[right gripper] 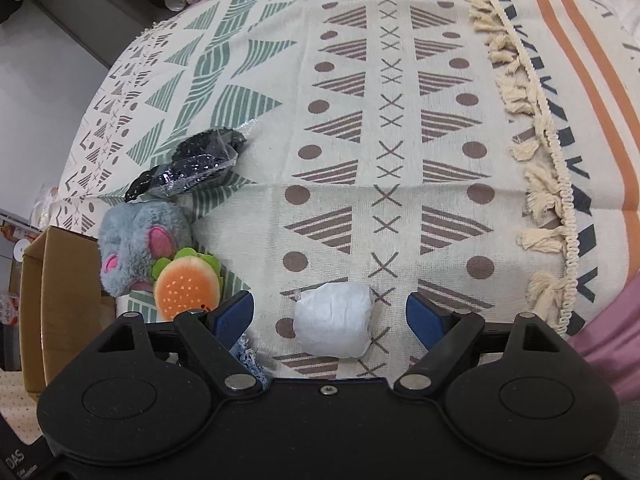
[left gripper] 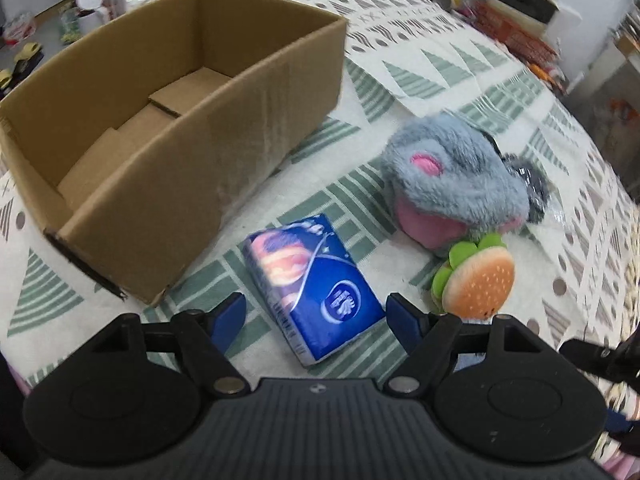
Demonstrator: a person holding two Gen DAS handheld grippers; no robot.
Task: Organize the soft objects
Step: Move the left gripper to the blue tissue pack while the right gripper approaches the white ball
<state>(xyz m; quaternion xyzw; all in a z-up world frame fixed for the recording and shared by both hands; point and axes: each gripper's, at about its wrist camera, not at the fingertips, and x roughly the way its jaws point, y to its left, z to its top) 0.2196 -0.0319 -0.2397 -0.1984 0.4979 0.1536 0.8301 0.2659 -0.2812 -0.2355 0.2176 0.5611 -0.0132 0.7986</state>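
With the box (left gripper: 160, 128) standing empty at left, lower the left gripper (left gripper: 316, 316), its jaws spread and empty, squarely over the tissue pack (left gripper: 312, 284) lying between them, while the right gripper (right gripper: 330, 316), likewise spread and empty, straddles the white bundle (right gripper: 332, 320) on the cloth (right gripper: 400, 120).

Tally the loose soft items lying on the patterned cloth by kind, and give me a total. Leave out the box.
Grey plush toy: 1
Burger-shaped plush: 1
Blue tissue pack: 1
White wrapped bundle: 1
Black item in clear plastic bag: 1
Total: 5
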